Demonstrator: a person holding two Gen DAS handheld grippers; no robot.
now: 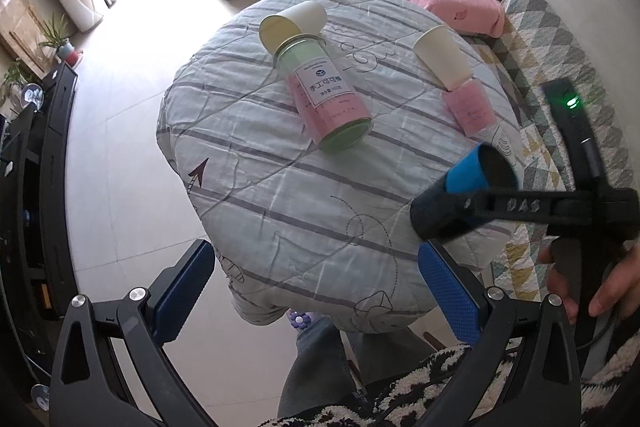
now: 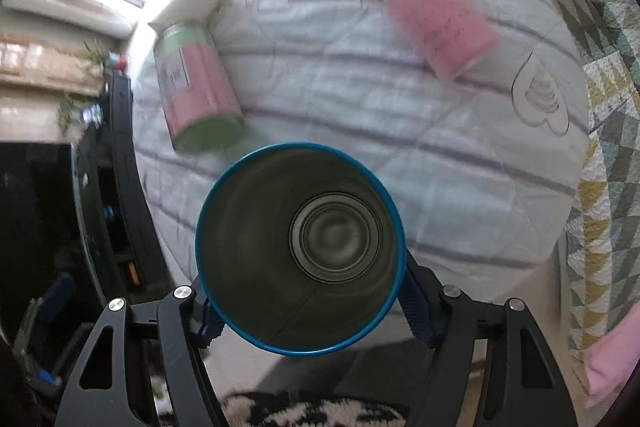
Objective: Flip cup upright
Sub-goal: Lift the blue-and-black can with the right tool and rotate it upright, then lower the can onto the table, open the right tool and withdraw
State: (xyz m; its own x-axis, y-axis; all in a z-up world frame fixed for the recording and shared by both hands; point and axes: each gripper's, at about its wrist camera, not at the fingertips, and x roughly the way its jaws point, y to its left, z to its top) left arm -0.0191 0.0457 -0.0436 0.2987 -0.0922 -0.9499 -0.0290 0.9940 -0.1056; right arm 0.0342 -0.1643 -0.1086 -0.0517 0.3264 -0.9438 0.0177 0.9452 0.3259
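A blue cup (image 2: pixel 300 247) with a metal inside is held in my right gripper (image 2: pixel 312 311), its open mouth facing the right wrist camera. In the left wrist view the same cup (image 1: pixel 476 175) hangs tilted above the right edge of the quilt-covered round table (image 1: pixel 280 203), clamped by my right gripper (image 1: pixel 460 211). My left gripper (image 1: pixel 316 291) is open and empty, at the table's near edge.
A large pink and green jar (image 1: pixel 324 95) and a small pink jar (image 1: pixel 472 107) lie on the quilt, each with a white paper cup (image 1: pixel 292 23) at its end. A pink pillow (image 1: pixel 456 9) and a patterned quilt (image 1: pixel 560 67) lie to the right.
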